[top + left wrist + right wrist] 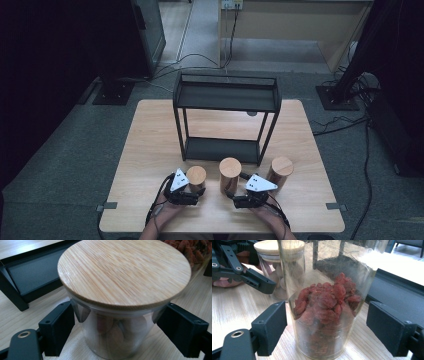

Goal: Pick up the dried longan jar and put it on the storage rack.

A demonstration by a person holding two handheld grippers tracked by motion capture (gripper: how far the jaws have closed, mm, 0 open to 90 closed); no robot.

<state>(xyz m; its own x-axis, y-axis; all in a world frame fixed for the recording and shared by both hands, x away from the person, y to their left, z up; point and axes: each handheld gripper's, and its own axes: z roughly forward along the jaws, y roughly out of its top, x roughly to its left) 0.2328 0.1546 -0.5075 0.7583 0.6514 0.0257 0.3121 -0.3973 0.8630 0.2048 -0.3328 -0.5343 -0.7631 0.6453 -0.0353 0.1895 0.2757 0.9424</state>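
Both grippers sit at the near edge of the table (150, 130), each lined up on a jar. The left gripper (192, 191) has its jaws around the short jar (120, 315) with the wooden lid, left of the row; the pads look to be touching the glass, though I cannot tell whether they press it. The right gripper (235, 194) straddles the middle jar (325, 315), filled with red dried fruit, and its jaws stand open, clear gaps on both sides. A third jar (280, 172) stands to the right. The black shelf (225, 97) waits just beyond. The step in hand looks like grasping; next, the right jaws need to close squarely on the glass before any lift toward the shelf.
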